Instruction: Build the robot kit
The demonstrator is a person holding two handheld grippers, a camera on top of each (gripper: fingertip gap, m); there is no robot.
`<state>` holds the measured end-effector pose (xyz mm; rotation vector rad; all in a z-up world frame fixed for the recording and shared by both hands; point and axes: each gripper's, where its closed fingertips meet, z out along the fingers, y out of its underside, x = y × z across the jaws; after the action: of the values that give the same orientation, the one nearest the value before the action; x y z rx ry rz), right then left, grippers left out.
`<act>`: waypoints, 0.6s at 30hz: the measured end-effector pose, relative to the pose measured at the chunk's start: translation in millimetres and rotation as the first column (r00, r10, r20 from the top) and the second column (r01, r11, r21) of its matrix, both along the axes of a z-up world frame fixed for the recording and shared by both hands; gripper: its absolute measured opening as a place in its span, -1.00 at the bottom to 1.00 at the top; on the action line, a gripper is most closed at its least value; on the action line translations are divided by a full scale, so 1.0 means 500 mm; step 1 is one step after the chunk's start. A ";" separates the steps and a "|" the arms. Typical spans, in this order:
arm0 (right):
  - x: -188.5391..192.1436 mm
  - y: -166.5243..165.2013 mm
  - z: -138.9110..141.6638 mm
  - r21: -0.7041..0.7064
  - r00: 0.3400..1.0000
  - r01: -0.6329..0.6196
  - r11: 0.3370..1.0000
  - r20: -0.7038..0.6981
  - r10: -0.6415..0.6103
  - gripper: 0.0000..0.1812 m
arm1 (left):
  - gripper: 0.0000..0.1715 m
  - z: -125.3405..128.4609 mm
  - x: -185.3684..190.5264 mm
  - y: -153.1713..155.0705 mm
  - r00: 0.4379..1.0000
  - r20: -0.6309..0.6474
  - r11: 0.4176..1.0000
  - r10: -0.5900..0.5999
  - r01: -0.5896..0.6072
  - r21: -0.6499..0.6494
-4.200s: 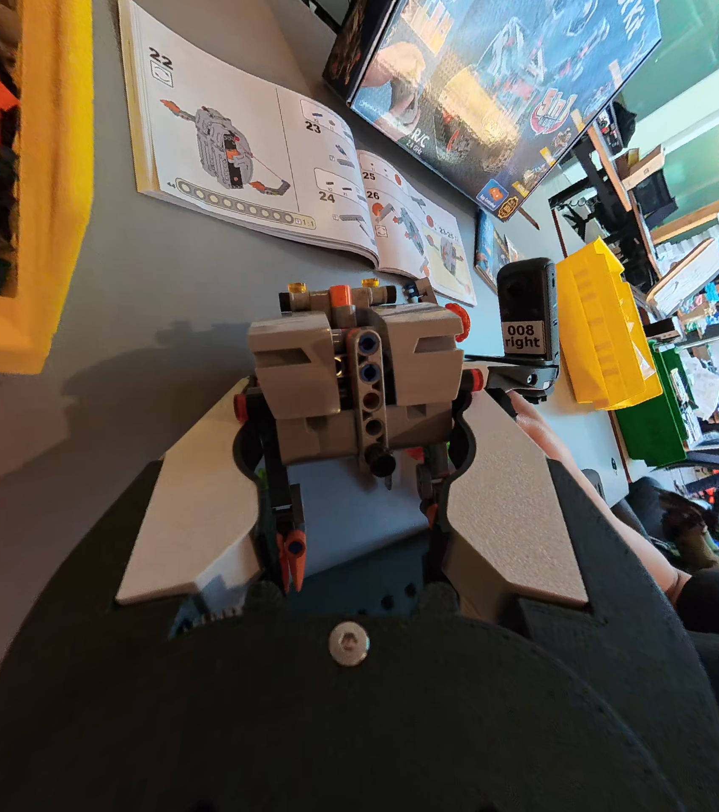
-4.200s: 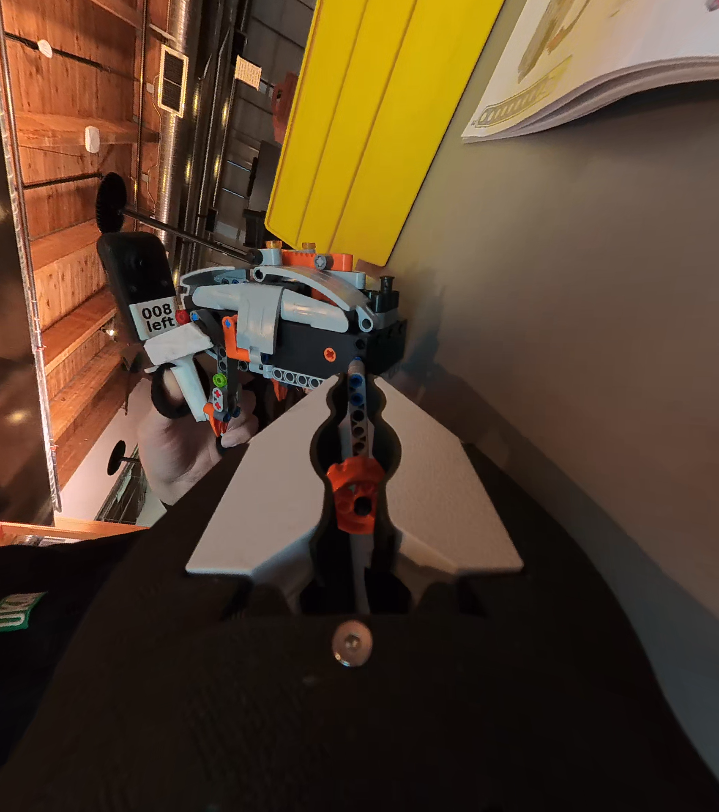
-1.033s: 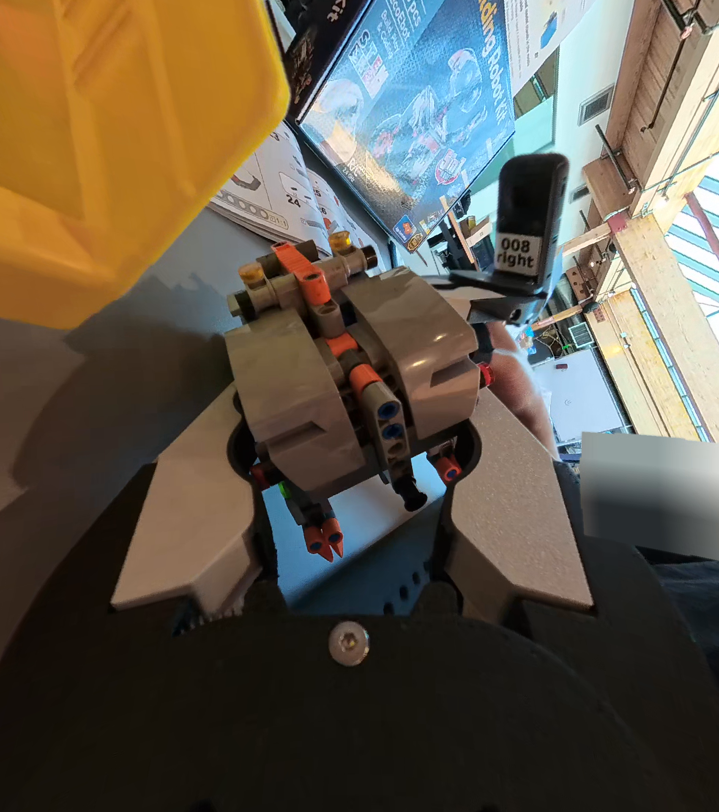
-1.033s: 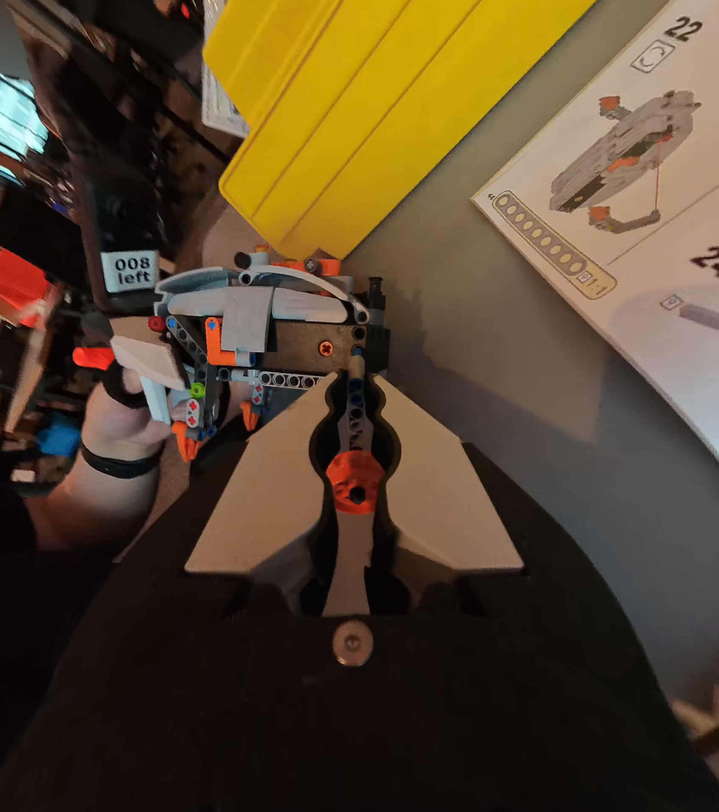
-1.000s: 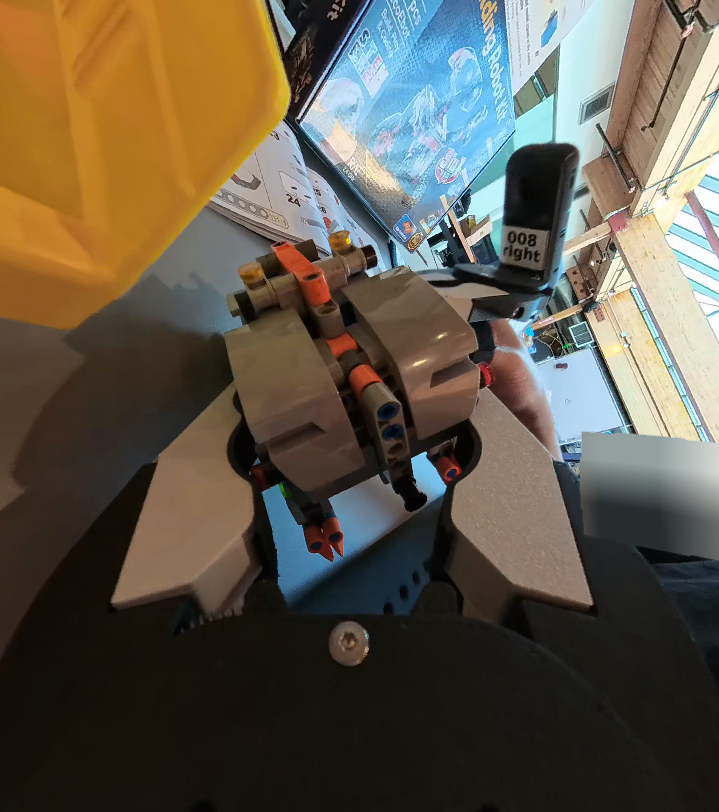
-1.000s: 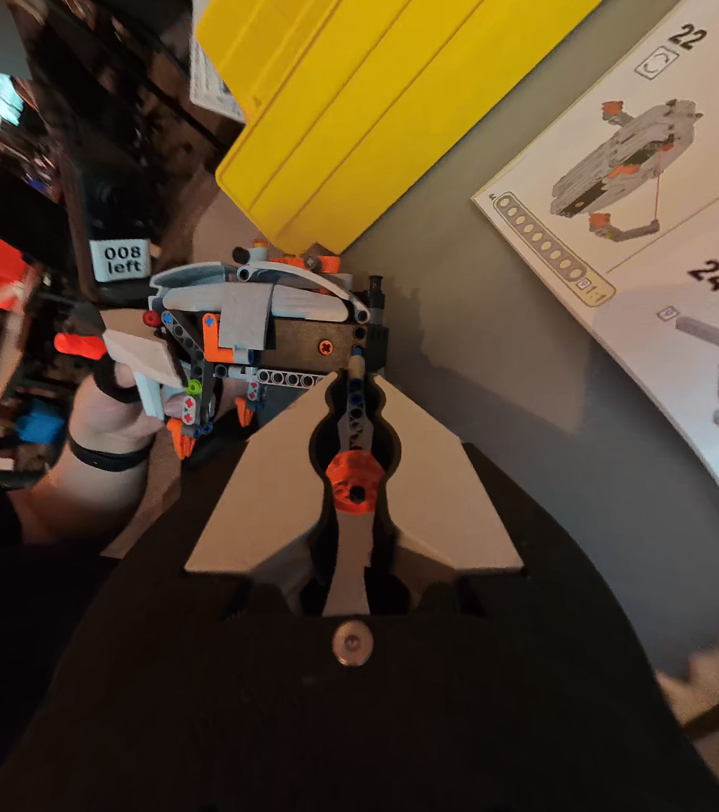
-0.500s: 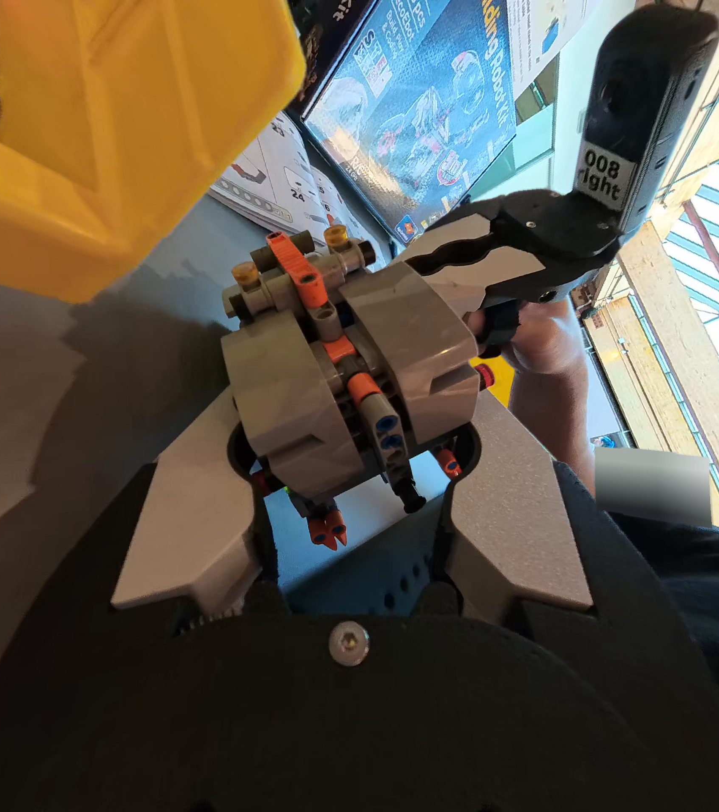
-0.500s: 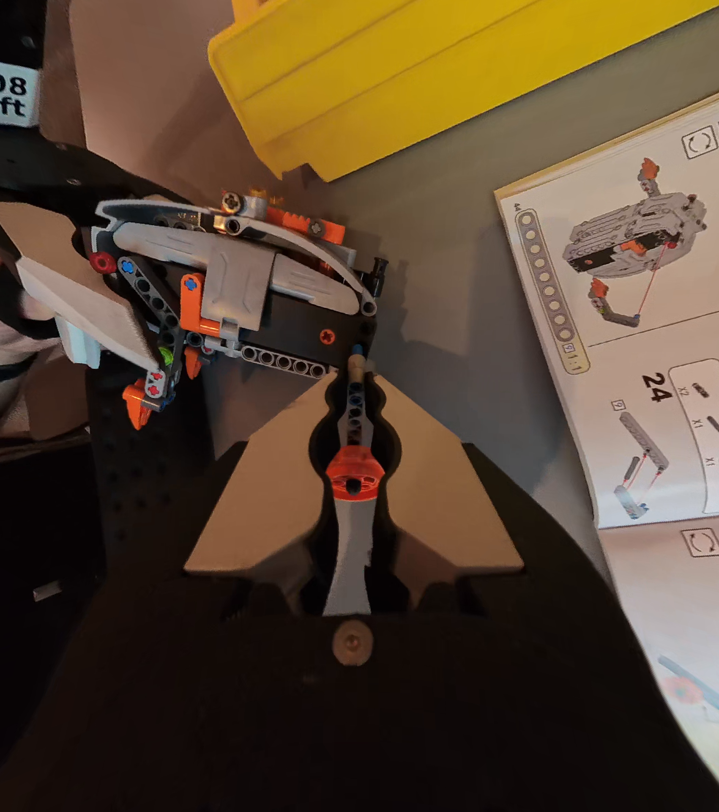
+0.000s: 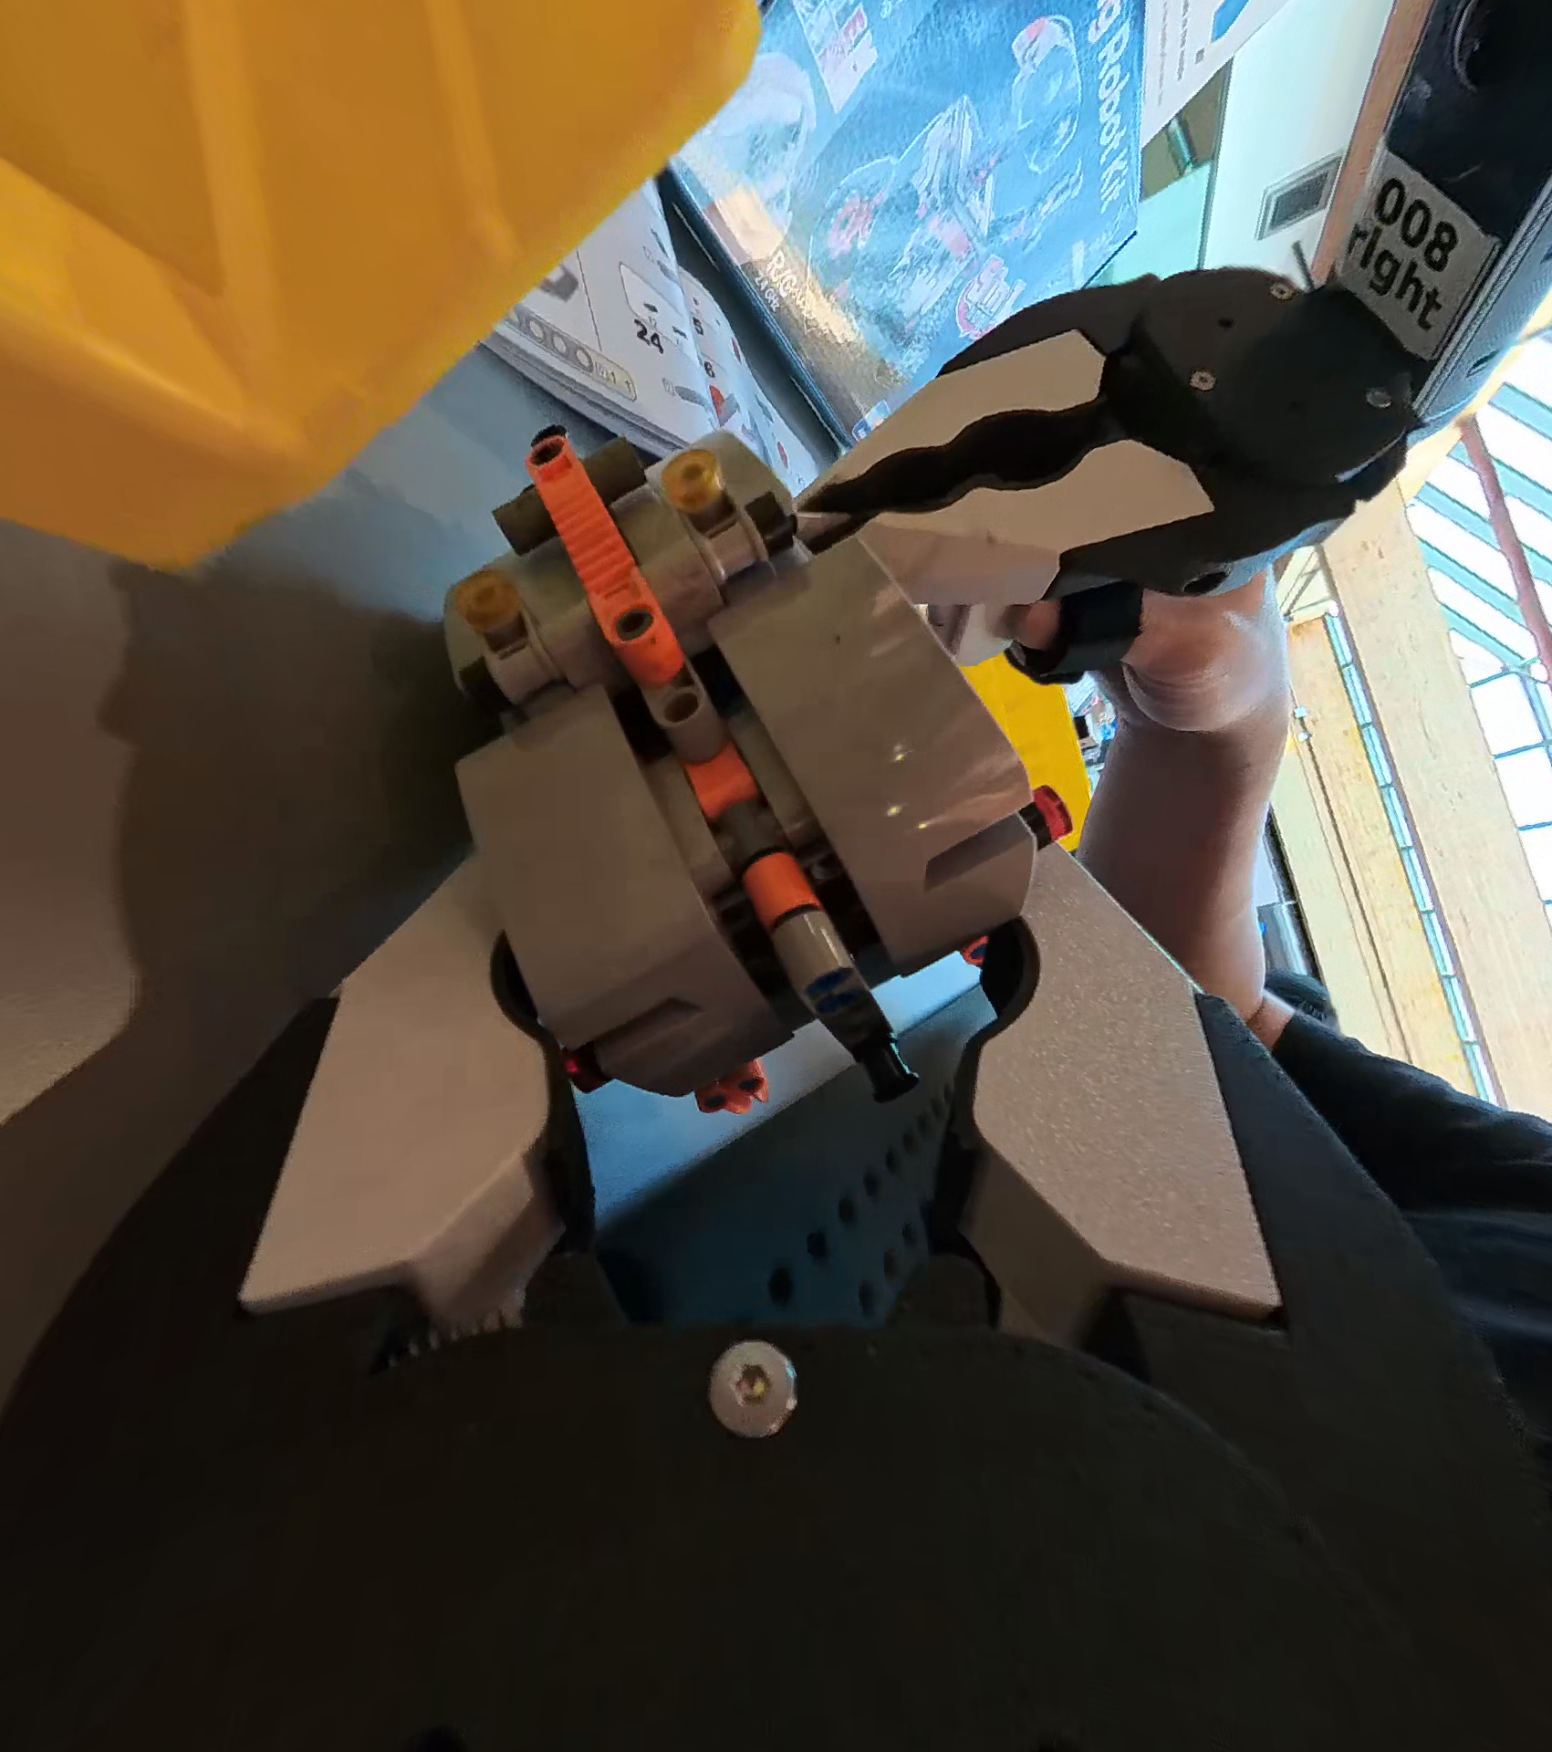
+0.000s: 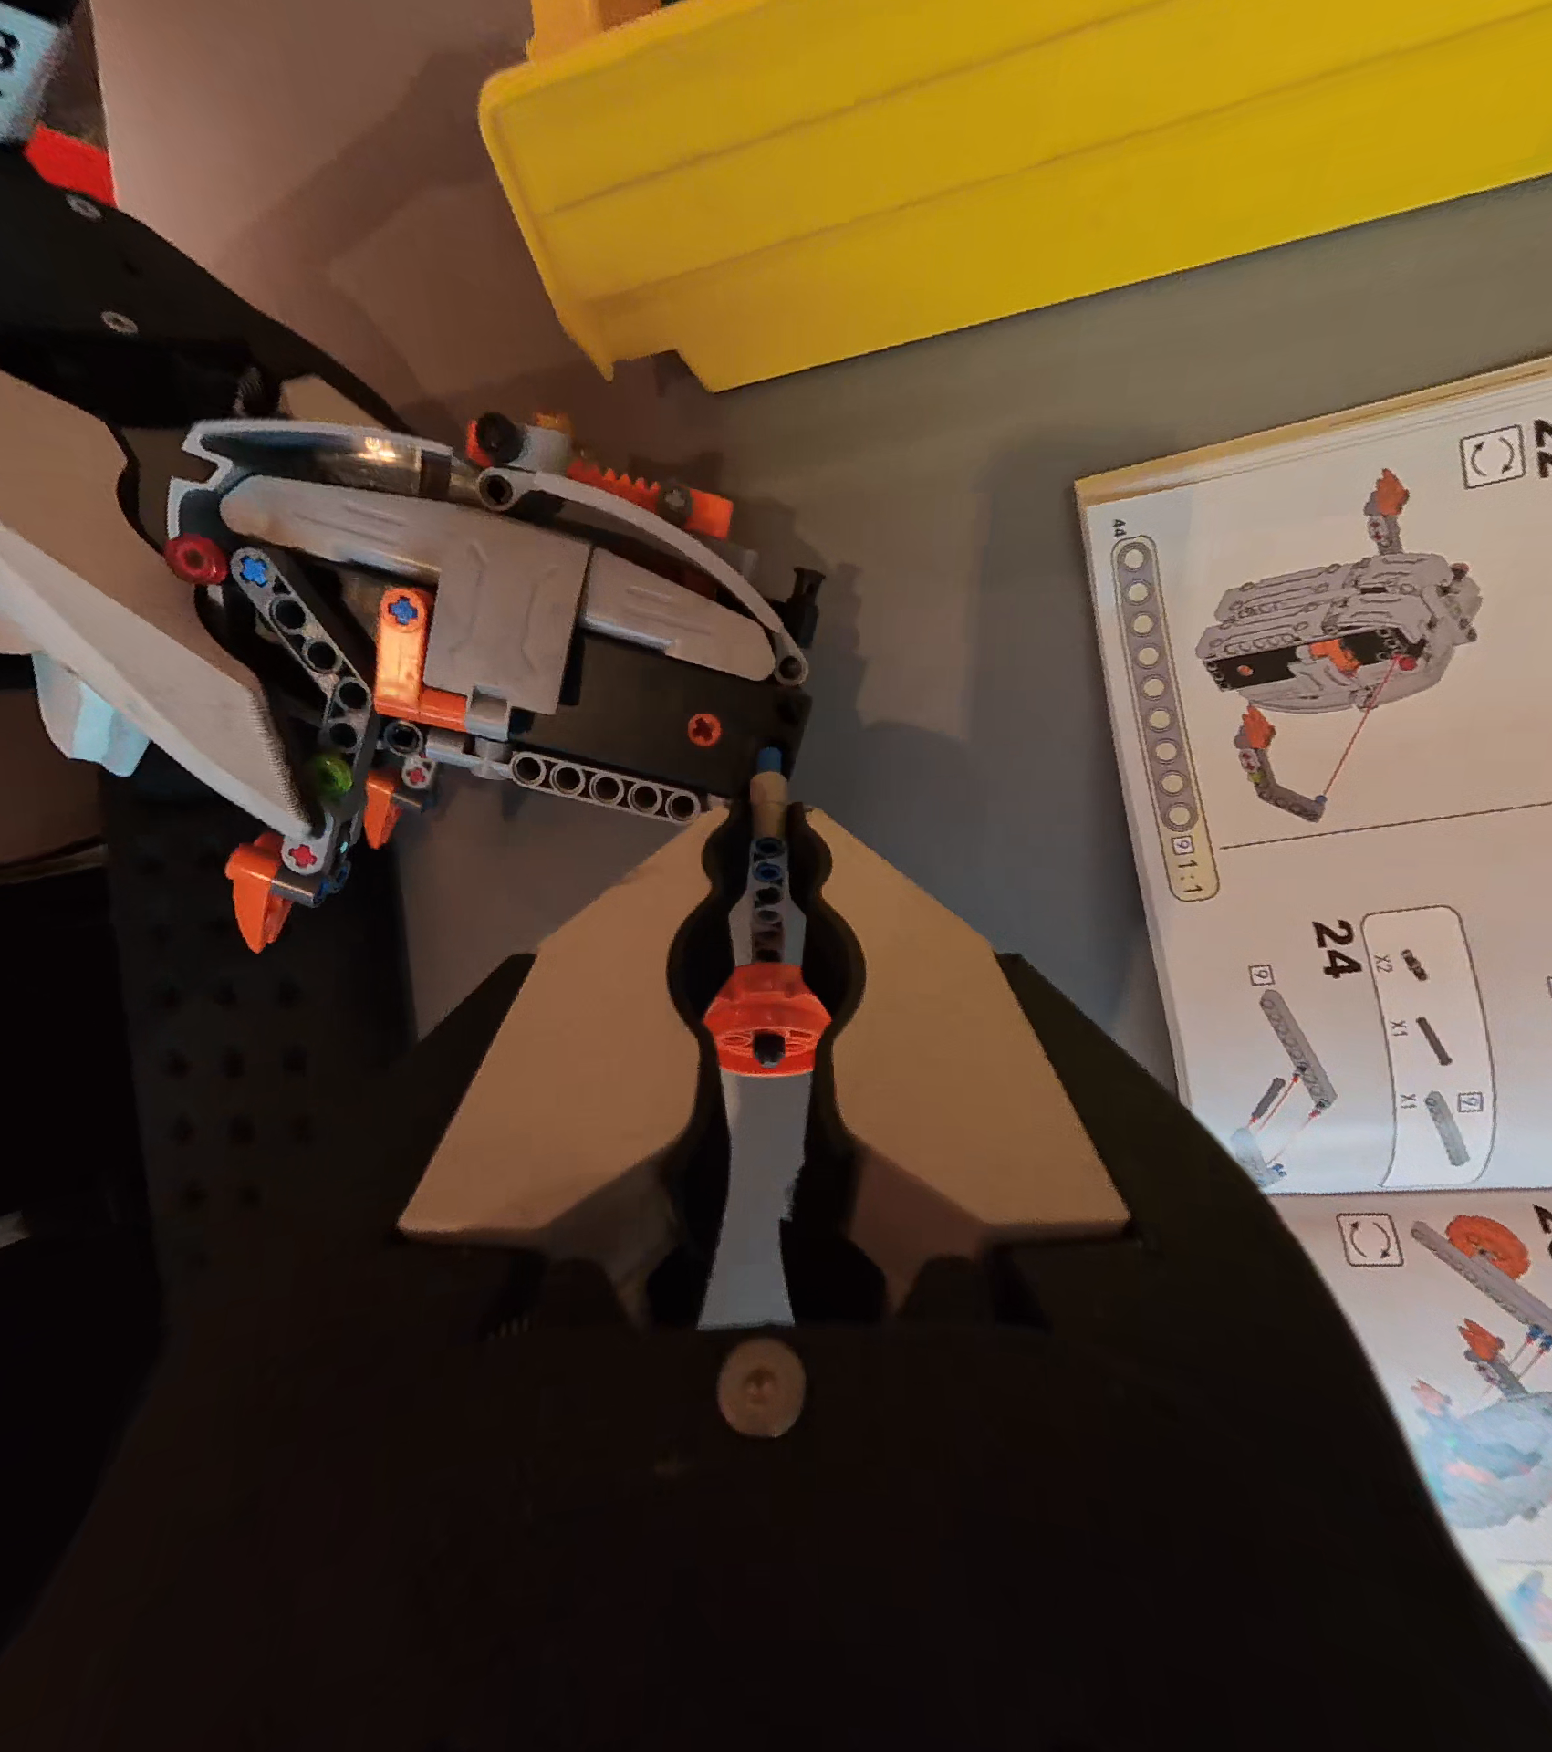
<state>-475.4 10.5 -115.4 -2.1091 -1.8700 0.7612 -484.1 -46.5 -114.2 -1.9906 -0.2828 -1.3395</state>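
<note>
Since half a second ago the right gripper has swung closer, its tips now touching the far top corner of the grey-and-orange plastic brick model.

Left wrist view: left gripper clamps the brick model between both fingers, held above the grey tabletop. Yellow plastic bin top left, open instruction booklet and blue printed kit box behind. A bare hand holds the right gripper.

Right wrist view: right gripper is closed on a thin grey holed beam with orange round bush; beam tip with blue pin meets the model's black lower edge. Left gripper grips the model's left end. Yellow bin above, booklet right, tabletop beneath.
</note>
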 end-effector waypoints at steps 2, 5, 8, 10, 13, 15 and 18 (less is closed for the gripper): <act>0.003 -0.001 -0.001 0.023 0.999 -0.034 0.999 0.033 0.033 -0.93 | 0.07 0.000 -0.002 -0.001 0.999 -0.040 1.000 -0.007 0.007 0.003; 0.005 0.001 -0.003 0.046 0.996 -0.061 0.997 0.069 0.058 -0.93 | 0.07 -0.001 0.000 -0.001 0.995 -0.100 1.000 -0.009 0.010 0.013; 0.001 0.005 -0.003 0.044 0.997 -0.042 0.998 0.064 0.039 -0.93 | 0.07 -0.004 0.001 0.001 0.992 -0.128 1.000 0.002 0.000 0.023; -0.002 0.004 -0.004 0.015 0.999 -0.031 0.999 0.045 0.030 -0.93 | 0.07 -0.005 -0.001 0.000 0.992 -0.126 1.000 0.003 0.000 0.029; -0.011 0.004 -0.005 -0.011 1.000 -0.027 1.000 -0.008 0.027 -0.93 | 0.07 -0.006 -0.002 0.000 0.992 -0.128 1.000 0.003 0.001 0.032; -0.011 0.002 -0.004 0.004 0.998 -0.057 0.998 -0.023 0.057 -0.94 | 0.07 -0.006 -0.001 0.001 0.990 -0.143 0.999 0.001 0.004 0.033; -0.011 0.002 -0.003 0.041 0.996 -0.080 0.996 -0.029 0.082 -0.94 | 0.07 -0.007 0.000 0.001 0.988 -0.152 0.999 -0.001 0.006 0.033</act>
<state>-480.8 11.5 -117.2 -1.9975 -1.9486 0.7620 -484.4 -46.1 -117.5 -2.0523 -0.1845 -1.1797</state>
